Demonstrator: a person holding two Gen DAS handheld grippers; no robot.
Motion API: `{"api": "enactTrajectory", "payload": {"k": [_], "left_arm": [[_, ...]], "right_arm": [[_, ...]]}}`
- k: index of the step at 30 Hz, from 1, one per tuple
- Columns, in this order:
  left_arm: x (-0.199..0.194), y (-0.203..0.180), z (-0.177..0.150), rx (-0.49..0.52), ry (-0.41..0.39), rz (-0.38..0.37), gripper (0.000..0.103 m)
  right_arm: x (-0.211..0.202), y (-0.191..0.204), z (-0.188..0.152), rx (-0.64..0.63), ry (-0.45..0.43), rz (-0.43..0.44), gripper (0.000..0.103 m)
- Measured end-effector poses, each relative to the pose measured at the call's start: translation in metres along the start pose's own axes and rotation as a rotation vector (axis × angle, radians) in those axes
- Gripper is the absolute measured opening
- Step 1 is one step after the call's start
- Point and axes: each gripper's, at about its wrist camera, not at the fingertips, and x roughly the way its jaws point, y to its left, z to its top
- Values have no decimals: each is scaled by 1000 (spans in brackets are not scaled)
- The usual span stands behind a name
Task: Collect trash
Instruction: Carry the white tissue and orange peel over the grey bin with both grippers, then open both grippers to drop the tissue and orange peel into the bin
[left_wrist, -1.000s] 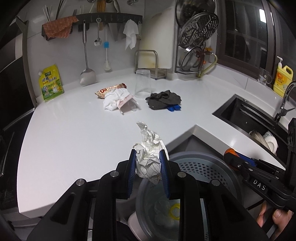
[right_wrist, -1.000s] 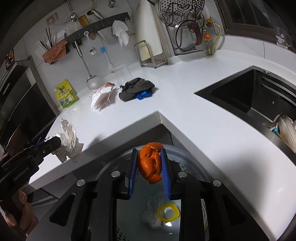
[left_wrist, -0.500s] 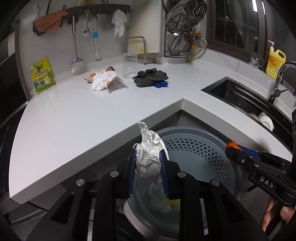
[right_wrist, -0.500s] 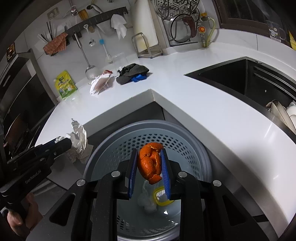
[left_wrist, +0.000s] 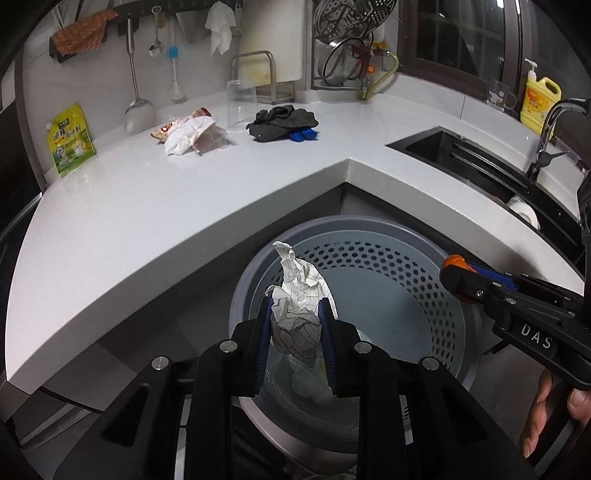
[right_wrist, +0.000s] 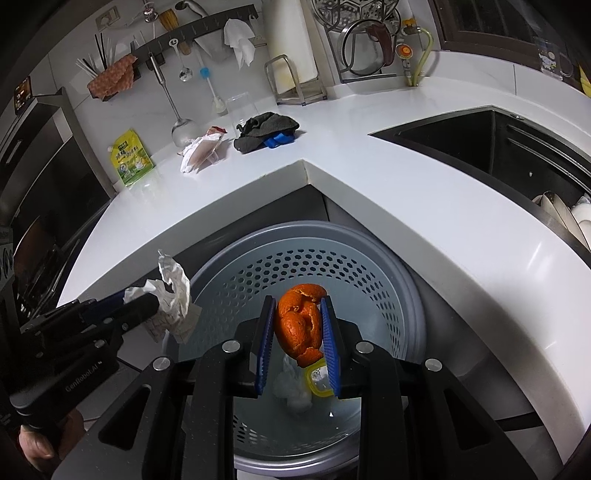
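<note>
Whereas a second ago my two loads hung at the front edge of the countertop (left_wrist: 155, 206), with only a slice of the bin visible beneath them, both now sit lower and squarely over the open mouth of the perforated grey trash bin (right_wrist: 402, 295), which stands on the floor in the inside corner of the counter. I read this as the carry being finished and the drop being the step in hand. My left gripper (left_wrist: 295, 325) is clamped on the crumpled paper (left_wrist: 297, 291), its blue pads pressing both flanks of the wad; my right gripper (right_wrist: 299, 325) is clamped on the orange peel (right_wrist: 301, 325) in the same way. Neither pair of jaws has begun to part. The paper is white with a thin dark grid printed on it, crushed into a loose tall wad whose twisted tip rises well above the pads and whose lower end hangs below them. The peel is a curled, bright orange shell, dimpled on the outside, with its tail dangling beneath the pads. At the bottom of the bin lie a white tissue wad (right_wrist: 293, 387) and a yellow ring-shaped piece (right_wrist: 317, 376), so earlier drops appear to have landed. More rubbish waits near the back edge of the countertop: a snack wrapper with white tissue (left_wrist: 188, 133), beside a dark cloth (left_wrist: 282, 118).
</note>
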Motion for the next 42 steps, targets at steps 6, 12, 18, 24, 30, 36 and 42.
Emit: {"api": "enactTrajectory", "payload": {"k": [6,12,18,24,30,36,42], "left_arm": [[9,1,-7,-2,33,-1,25],[15,3,-10,-5,53,-6,26],[21,5,-11,-26,75,-13,27],[26,7,-13,-35,93,-18,28],[28,8,-14,-40,102,-28,31],[27,10,-14,-48,102,-28,33],[24,11,-14,-54,91,-27,49]], "right_arm": [[6,2,-2,-10,20,-2,24],[11,1,-5,-8,39,-7,24],[18,2,-7,-9,60,-10,24],[21,1,-8,-7,68,-14,24],[22,0,-8,-3,68,-18,24],[20,-1,-9,0,62,-24,24],[18,-4,-8,8,51,-35,36]]}}
